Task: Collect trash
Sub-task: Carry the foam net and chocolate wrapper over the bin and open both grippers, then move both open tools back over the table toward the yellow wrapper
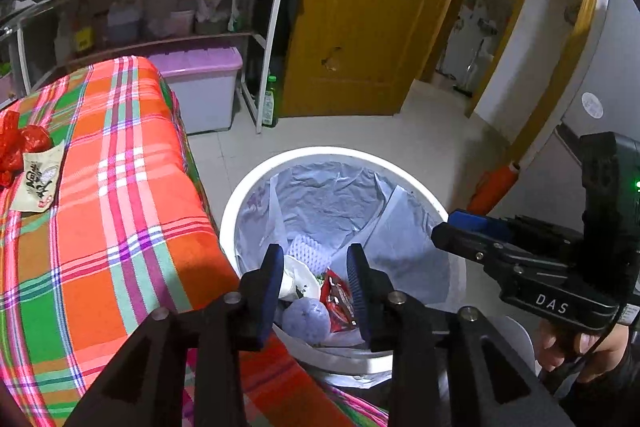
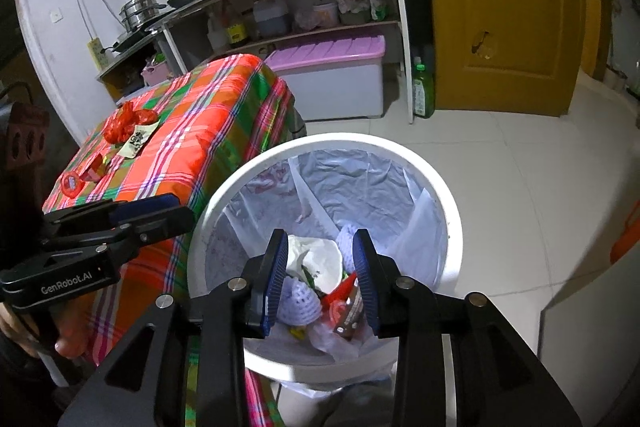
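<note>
Both tongs, the left tongs (image 1: 316,287) and right tongs (image 2: 322,279), are held spread and empty over the bin (image 2: 224,203) so trash is dropped inside.

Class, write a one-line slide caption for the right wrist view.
Open right gripper above the lined white bin of wrappers, more trash on the plaid table.

Left tongs (image 1: 316,263) and right tongs (image 2: 322,251) angled down, jaws parted, nothing held
</note>
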`<state>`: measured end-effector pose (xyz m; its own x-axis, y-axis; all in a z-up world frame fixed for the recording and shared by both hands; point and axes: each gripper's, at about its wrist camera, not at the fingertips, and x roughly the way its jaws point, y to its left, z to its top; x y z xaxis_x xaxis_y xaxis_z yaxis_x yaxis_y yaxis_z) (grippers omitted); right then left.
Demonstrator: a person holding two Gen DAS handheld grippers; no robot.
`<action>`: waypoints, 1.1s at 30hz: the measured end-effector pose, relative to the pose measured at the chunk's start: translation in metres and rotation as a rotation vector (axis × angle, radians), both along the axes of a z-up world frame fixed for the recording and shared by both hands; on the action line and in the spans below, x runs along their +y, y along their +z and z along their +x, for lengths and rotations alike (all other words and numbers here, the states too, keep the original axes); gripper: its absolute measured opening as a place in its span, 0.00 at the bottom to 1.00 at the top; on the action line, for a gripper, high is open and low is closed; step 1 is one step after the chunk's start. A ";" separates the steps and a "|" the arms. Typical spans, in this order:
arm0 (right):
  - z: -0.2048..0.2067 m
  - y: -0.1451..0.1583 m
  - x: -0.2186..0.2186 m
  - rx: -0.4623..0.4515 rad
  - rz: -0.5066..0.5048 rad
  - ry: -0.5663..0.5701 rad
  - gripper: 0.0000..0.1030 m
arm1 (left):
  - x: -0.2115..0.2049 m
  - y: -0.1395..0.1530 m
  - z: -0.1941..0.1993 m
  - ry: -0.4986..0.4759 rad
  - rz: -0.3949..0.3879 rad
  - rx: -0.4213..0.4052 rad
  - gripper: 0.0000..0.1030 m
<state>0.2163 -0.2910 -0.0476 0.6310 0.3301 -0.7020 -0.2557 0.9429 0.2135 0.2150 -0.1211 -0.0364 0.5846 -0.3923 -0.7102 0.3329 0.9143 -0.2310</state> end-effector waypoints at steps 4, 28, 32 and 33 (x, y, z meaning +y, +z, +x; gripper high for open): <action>-0.007 0.010 0.003 -0.023 0.000 0.007 0.34 | 0.006 0.009 -0.008 0.007 -0.008 -0.030 0.31; -0.055 0.055 0.058 -0.132 0.018 0.136 0.34 | 0.064 0.061 -0.086 0.128 -0.029 -0.164 0.31; -0.058 0.056 0.068 -0.136 0.021 0.166 0.34 | 0.077 0.063 -0.095 0.157 -0.032 -0.173 0.31; -0.059 0.056 0.071 -0.136 0.021 0.173 0.34 | 0.080 0.063 -0.096 0.162 -0.032 -0.174 0.31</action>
